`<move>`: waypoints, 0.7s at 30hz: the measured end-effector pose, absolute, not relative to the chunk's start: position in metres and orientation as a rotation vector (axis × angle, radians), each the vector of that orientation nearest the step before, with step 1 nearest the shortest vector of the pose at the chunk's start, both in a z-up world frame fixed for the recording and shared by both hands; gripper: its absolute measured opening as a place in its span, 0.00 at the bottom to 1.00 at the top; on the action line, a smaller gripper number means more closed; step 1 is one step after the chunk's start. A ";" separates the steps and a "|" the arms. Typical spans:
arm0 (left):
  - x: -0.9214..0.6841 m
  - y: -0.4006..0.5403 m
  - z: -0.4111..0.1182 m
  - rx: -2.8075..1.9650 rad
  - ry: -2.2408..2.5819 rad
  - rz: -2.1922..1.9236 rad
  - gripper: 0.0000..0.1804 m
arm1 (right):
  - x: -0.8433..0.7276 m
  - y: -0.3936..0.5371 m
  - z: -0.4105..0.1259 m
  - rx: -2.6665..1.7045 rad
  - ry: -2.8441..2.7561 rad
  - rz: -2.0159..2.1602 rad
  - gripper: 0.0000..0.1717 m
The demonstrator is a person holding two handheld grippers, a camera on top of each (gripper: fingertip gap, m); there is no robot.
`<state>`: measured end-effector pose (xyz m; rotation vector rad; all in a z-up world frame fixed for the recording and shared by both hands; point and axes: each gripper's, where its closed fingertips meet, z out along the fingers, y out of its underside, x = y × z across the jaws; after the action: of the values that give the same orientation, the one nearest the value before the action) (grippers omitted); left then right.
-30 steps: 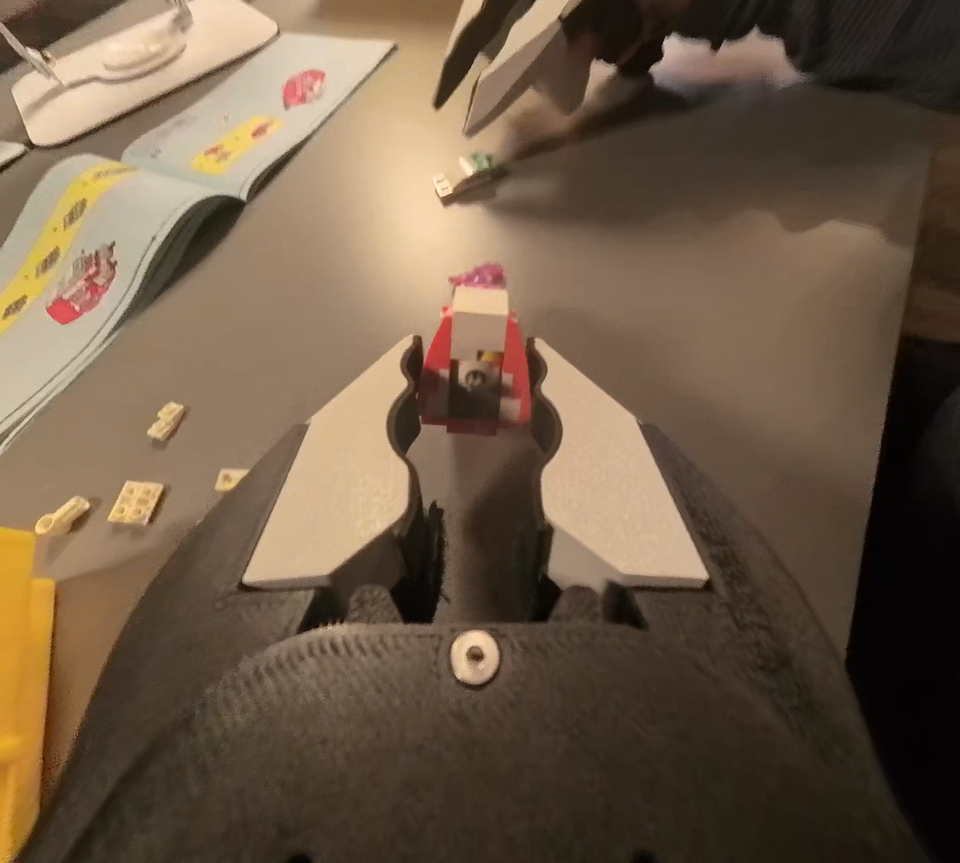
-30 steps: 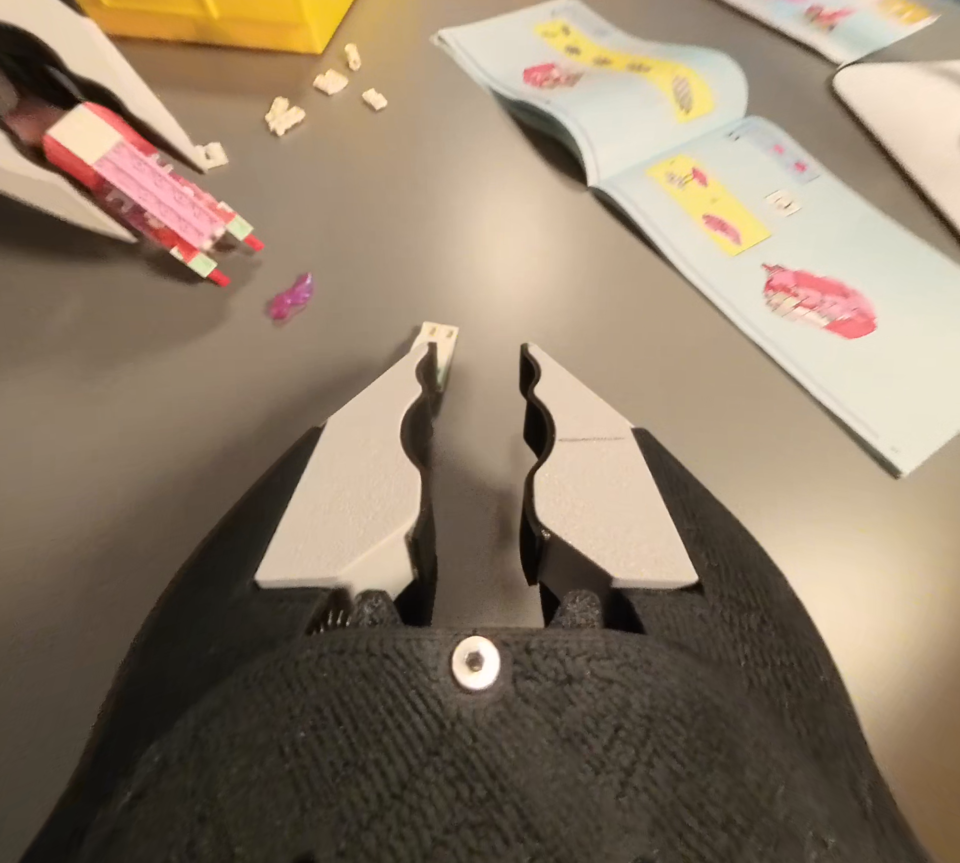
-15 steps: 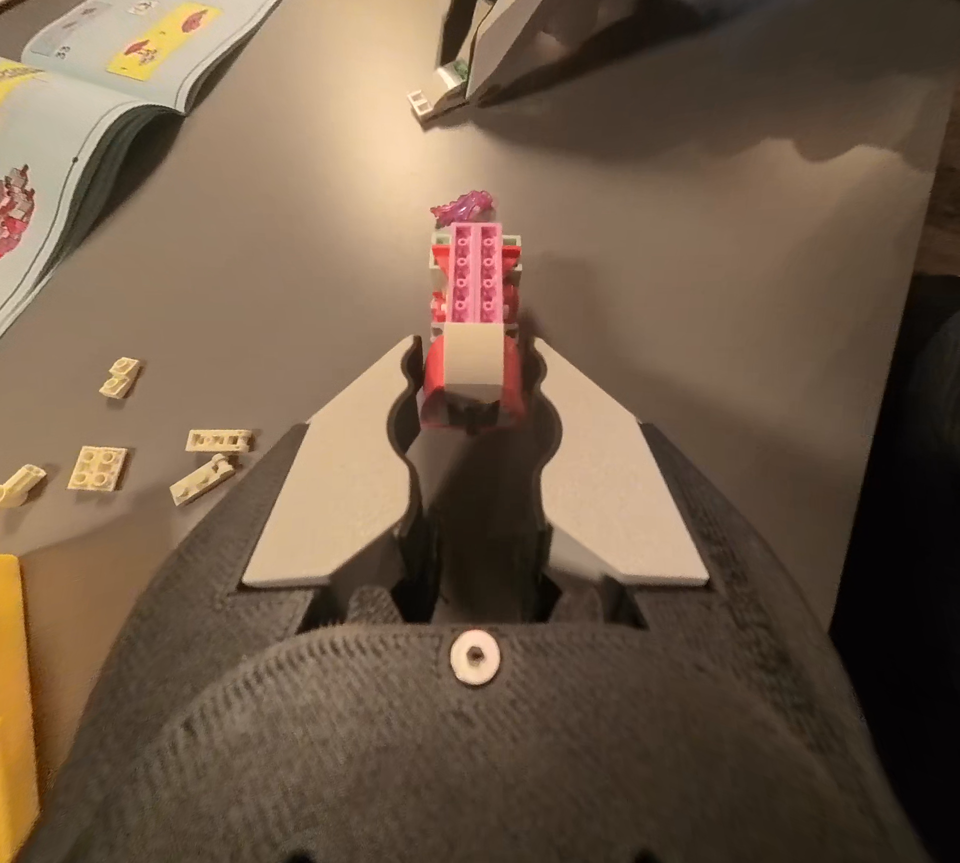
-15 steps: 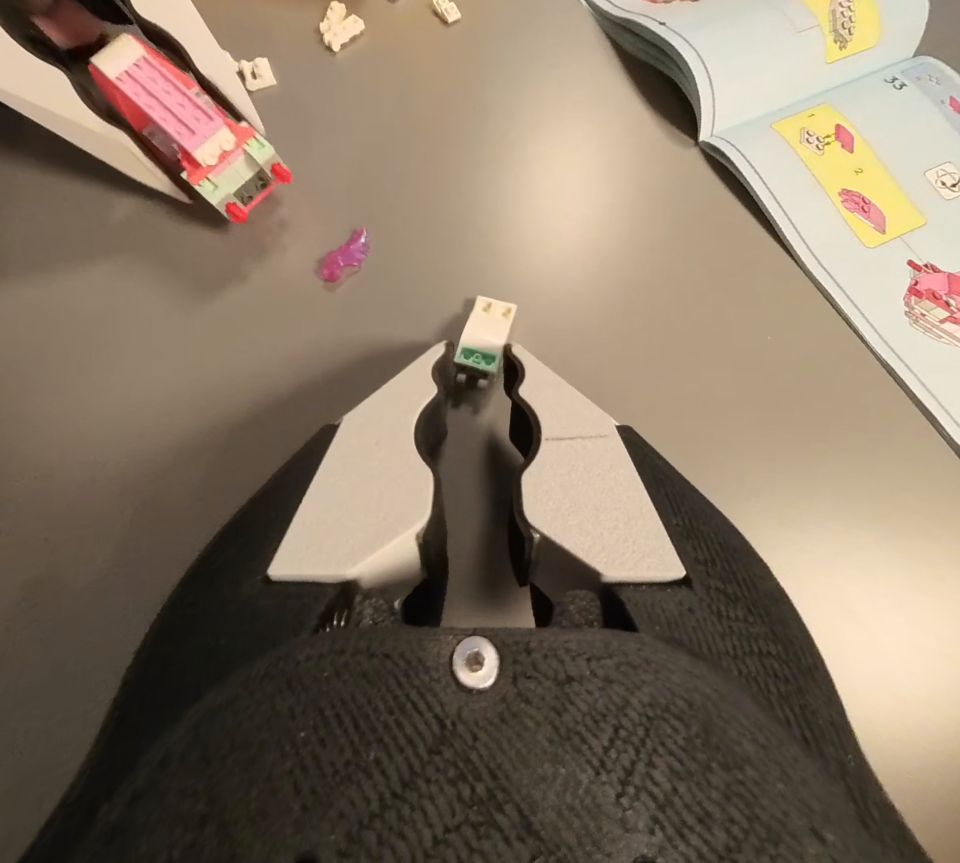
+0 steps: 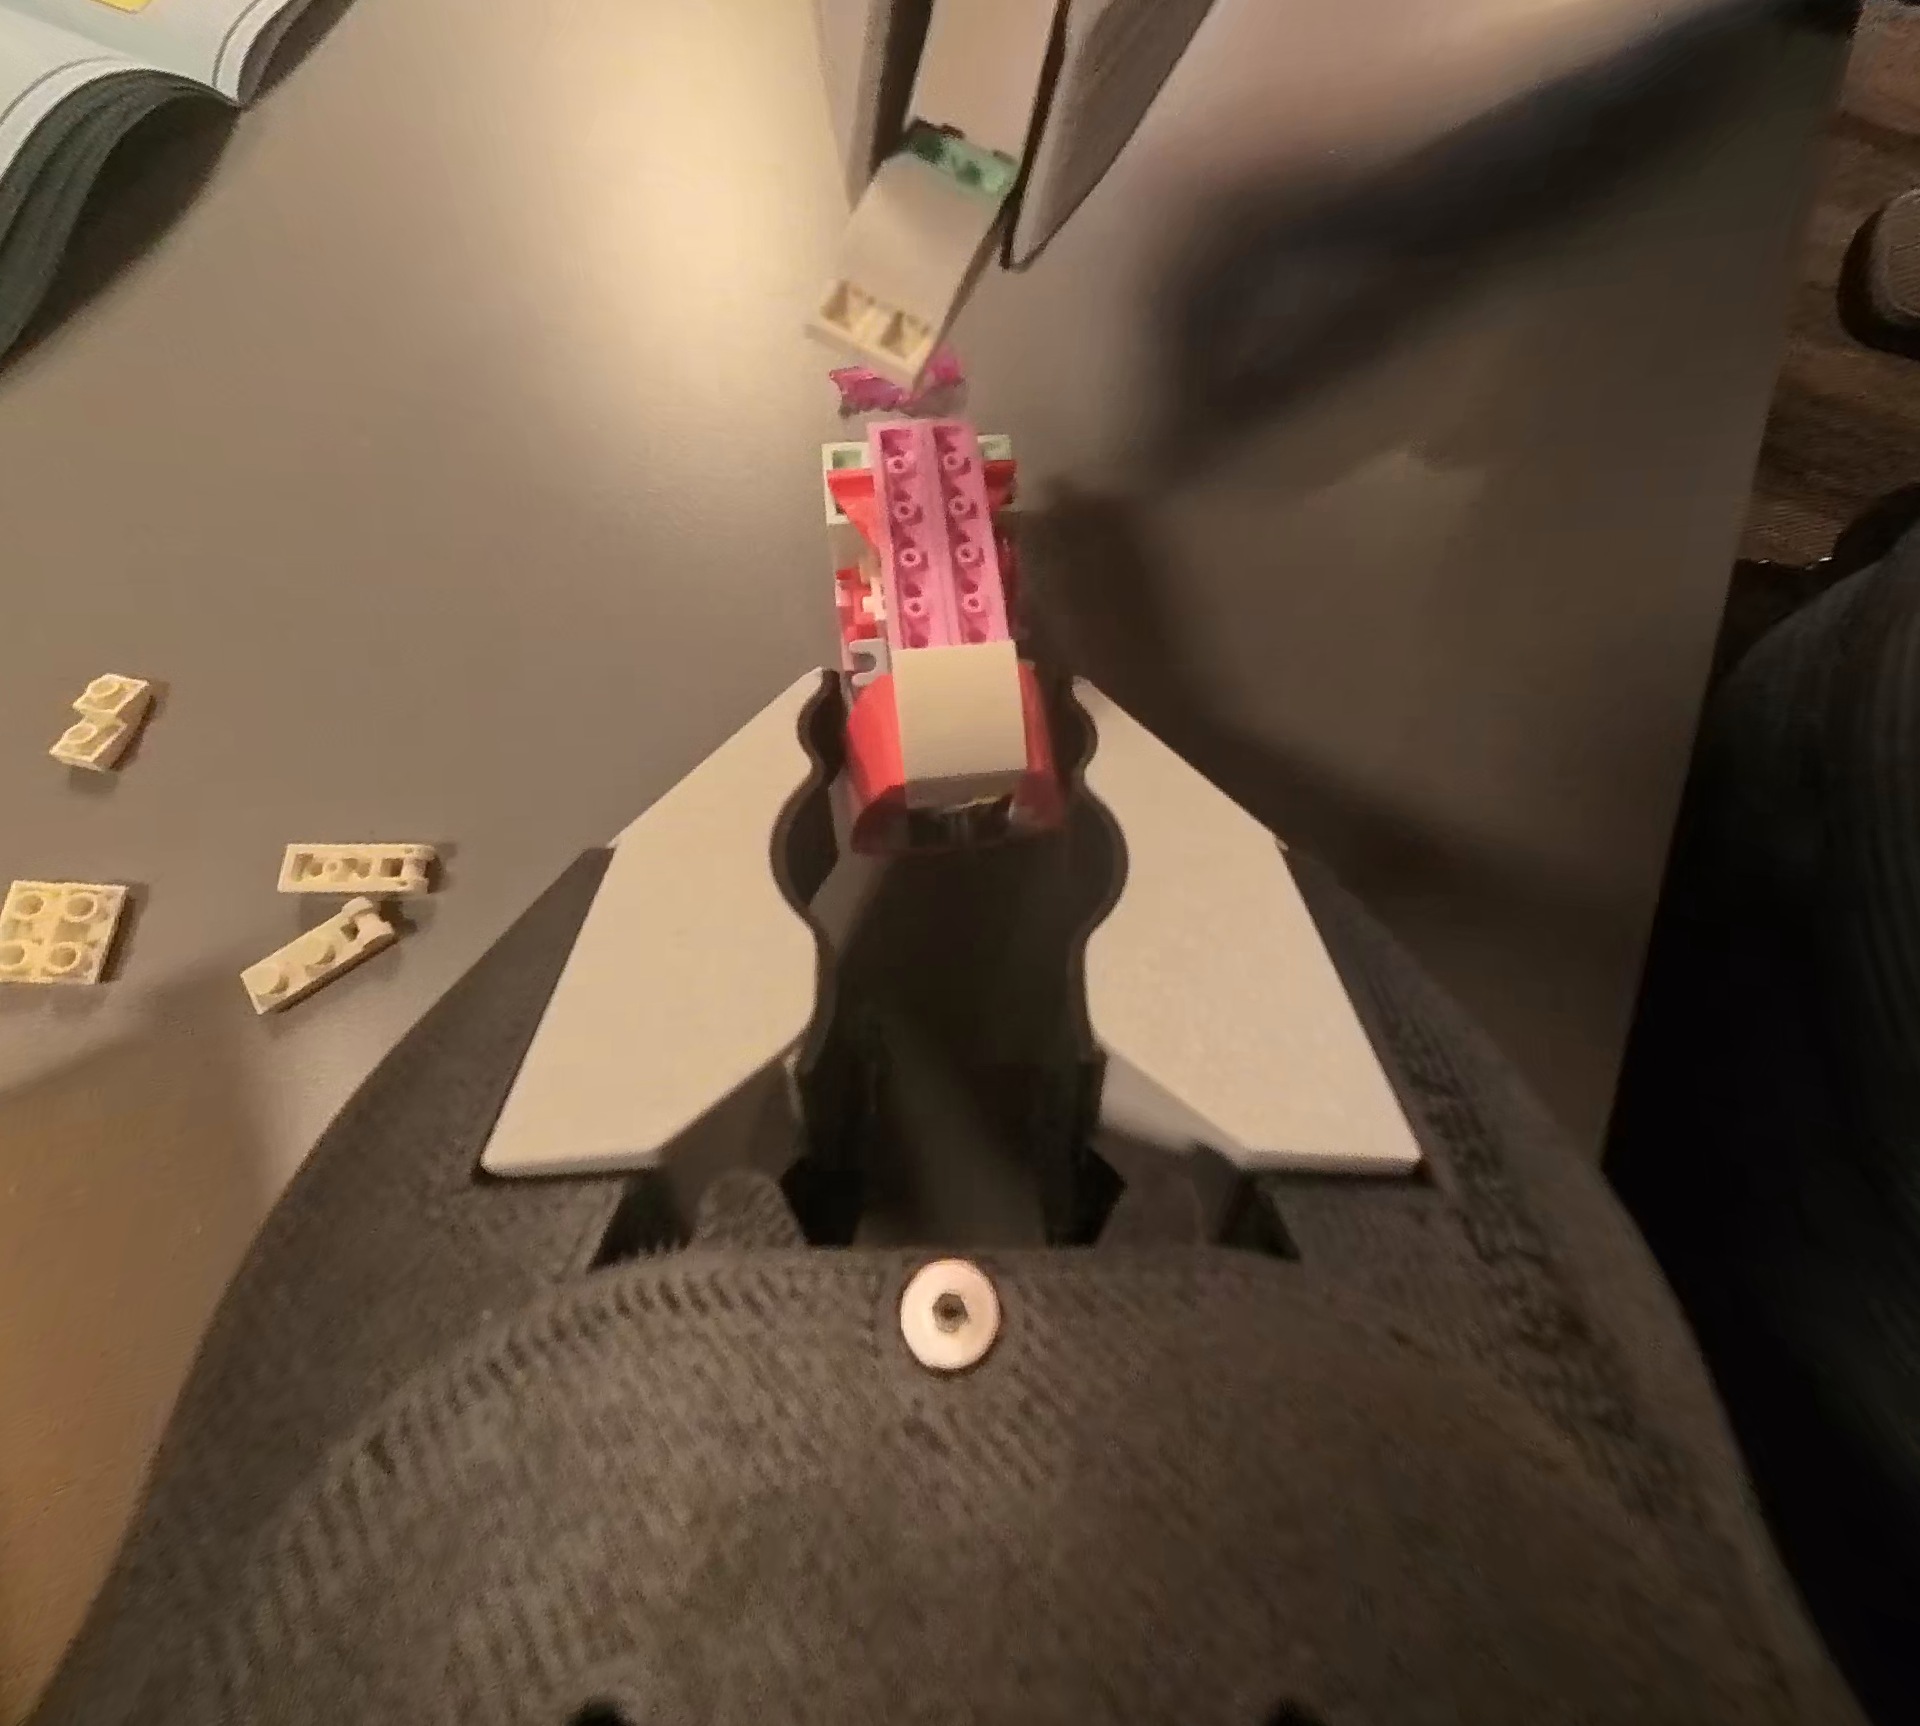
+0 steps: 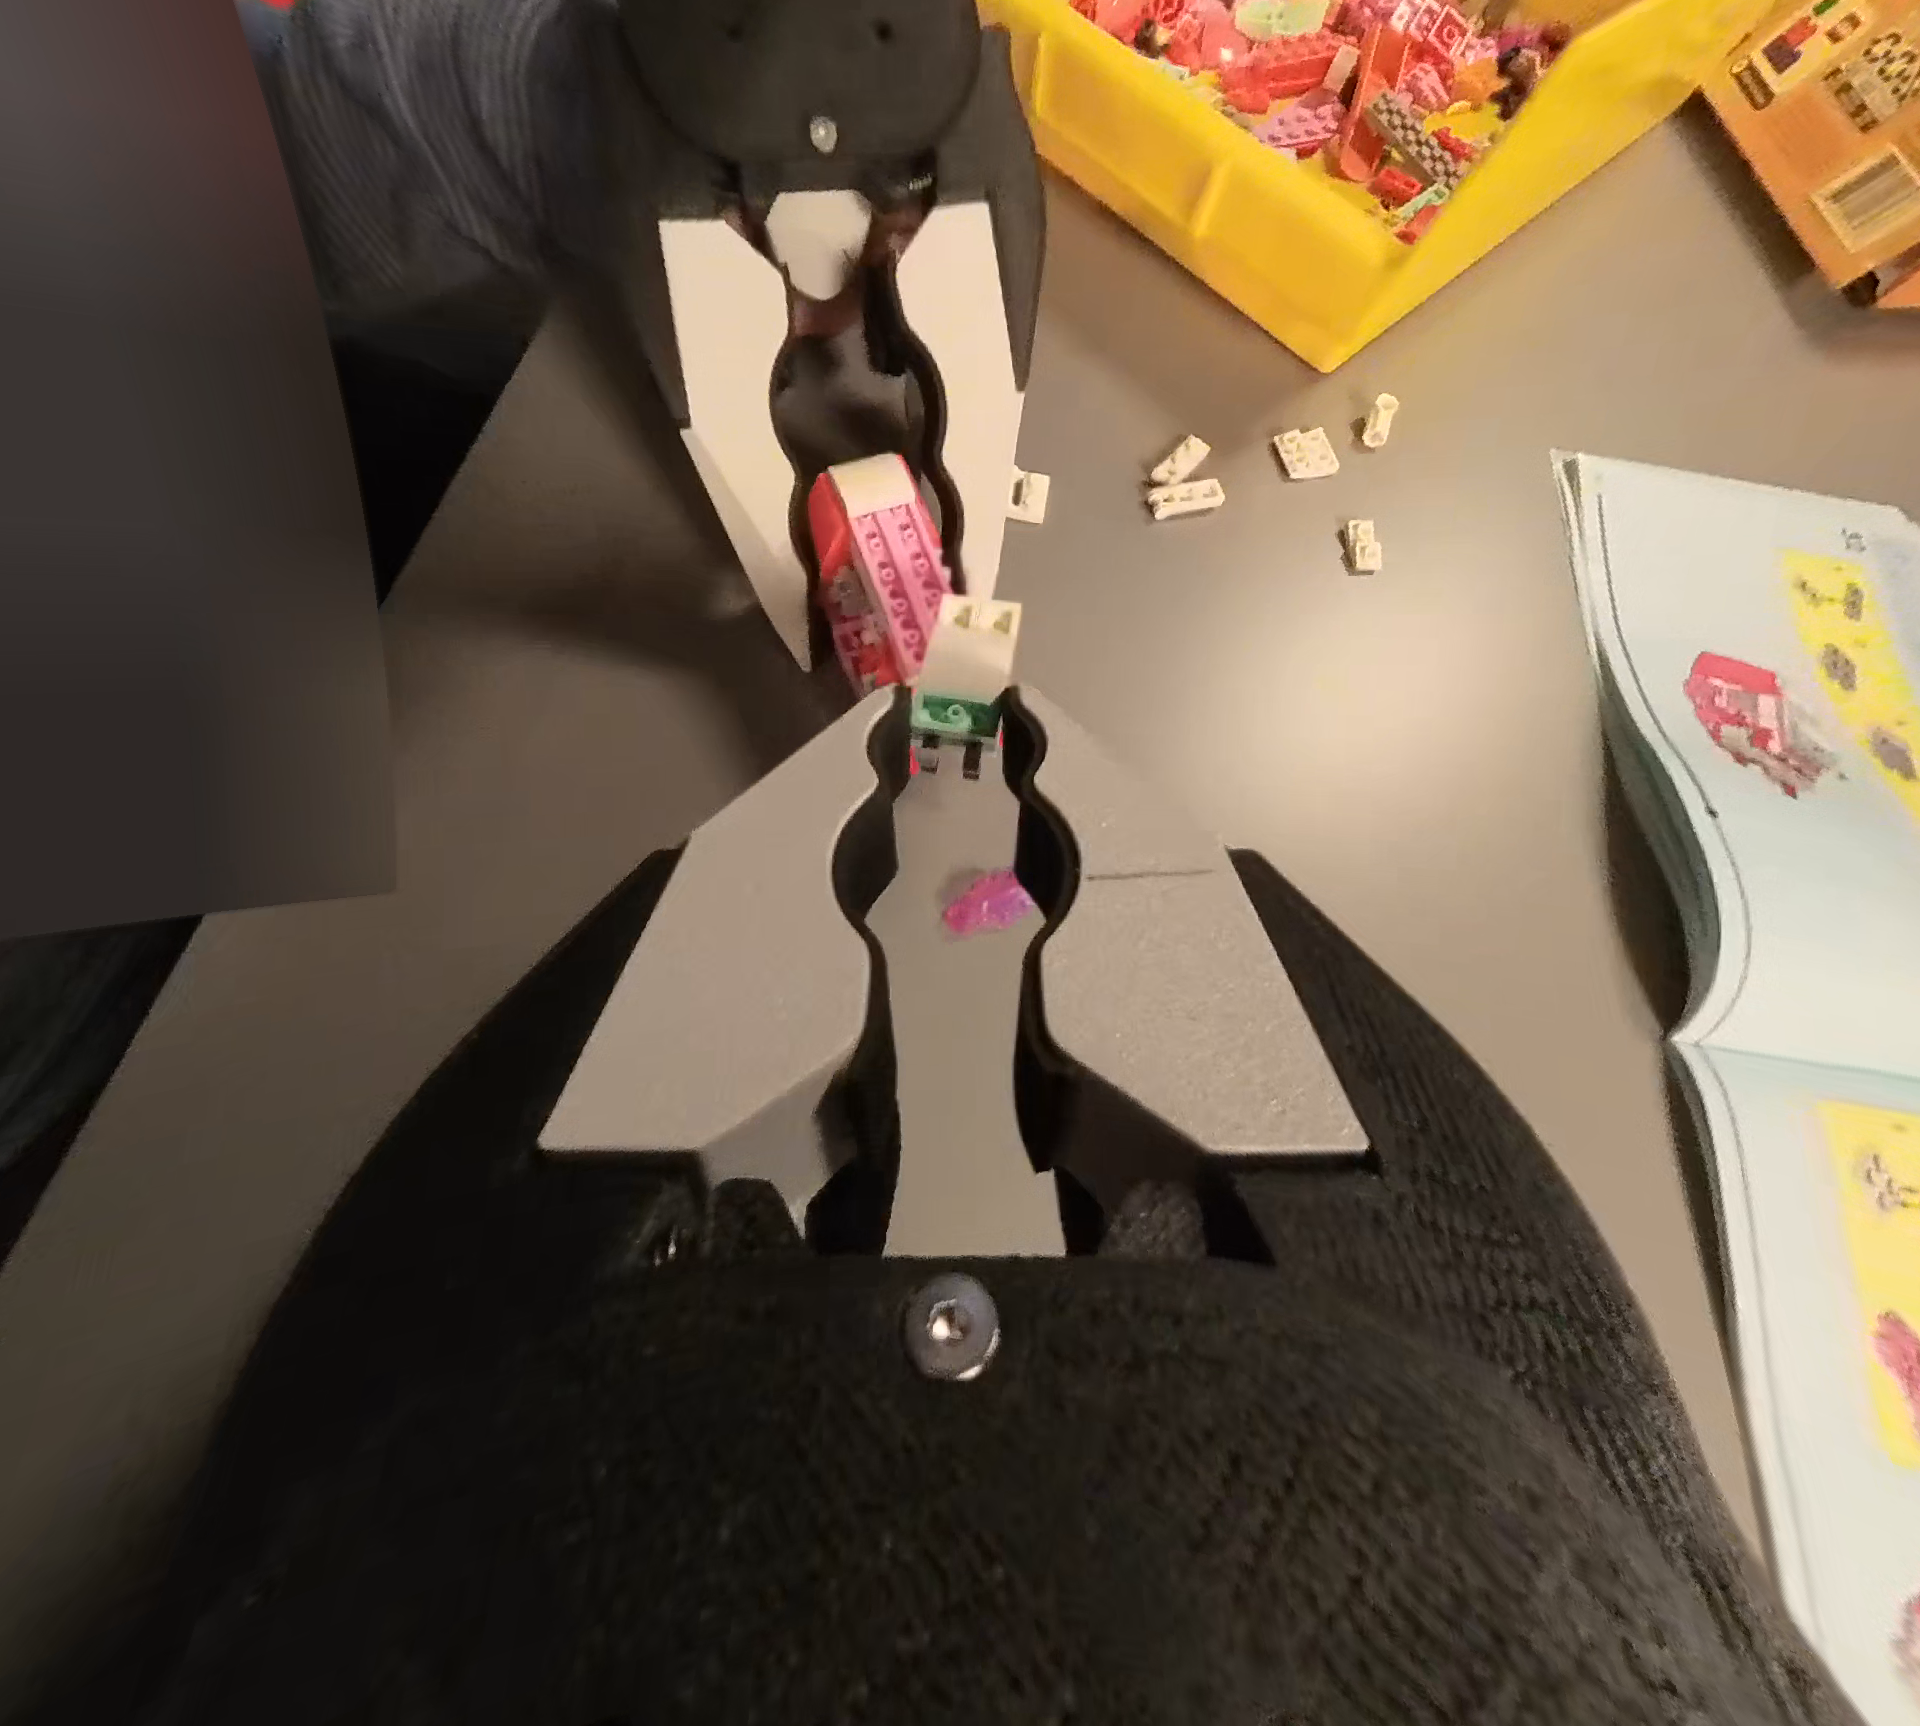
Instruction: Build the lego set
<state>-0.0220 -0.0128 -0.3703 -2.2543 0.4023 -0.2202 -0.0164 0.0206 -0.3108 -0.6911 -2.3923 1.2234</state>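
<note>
Both sets of jaws were closed on brick pieces. The left gripper (image 5: 951, 741) clamped the rear of a red and pink toy-brick assembly with a white curved cap (image 5: 935, 627), as it had a second before. The right gripper (image 6: 956, 731), which a second earlier had stood open over the tabletop (image 5: 468, 450), now pinched a small white and mint-green brick piece (image 6: 961, 668) at its fingertips and had lifted it to just beside the assembly's front end, which suggested a joining. Below lay a translucent magenta piece (image 6: 985, 899); farther out were loose cream plates (image 5: 312, 928), an open pale-blue instruction booklet (image 6: 1766, 741) and a yellow bin of bricks (image 6: 1195, 149).
</note>
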 end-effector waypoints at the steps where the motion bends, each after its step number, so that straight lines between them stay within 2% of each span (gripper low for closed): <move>1: -0.022 -0.013 -0.370 -2.254 0.403 -0.218 0.22 | -0.018 0.020 -0.310 -0.682 -2.390 1.228 0.09; 8: -0.022 -0.013 -0.370 -2.253 0.403 -0.225 0.22 | -0.023 0.035 -0.316 -0.750 -2.311 1.269 0.09; 14: -0.020 -0.013 -0.370 -2.251 0.409 -0.258 0.30 | -0.022 0.042 -0.316 -0.782 -2.281 1.296 0.09; 21: -0.021 -0.012 -0.370 -2.250 0.410 -0.234 0.28 | -0.021 0.042 -0.319 -0.786 -2.286 1.310 0.09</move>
<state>-0.0211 -0.0116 -0.3702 -2.2505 0.4104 -0.2335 -0.0208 0.0419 -0.3187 -0.7861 -2.2862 1.3097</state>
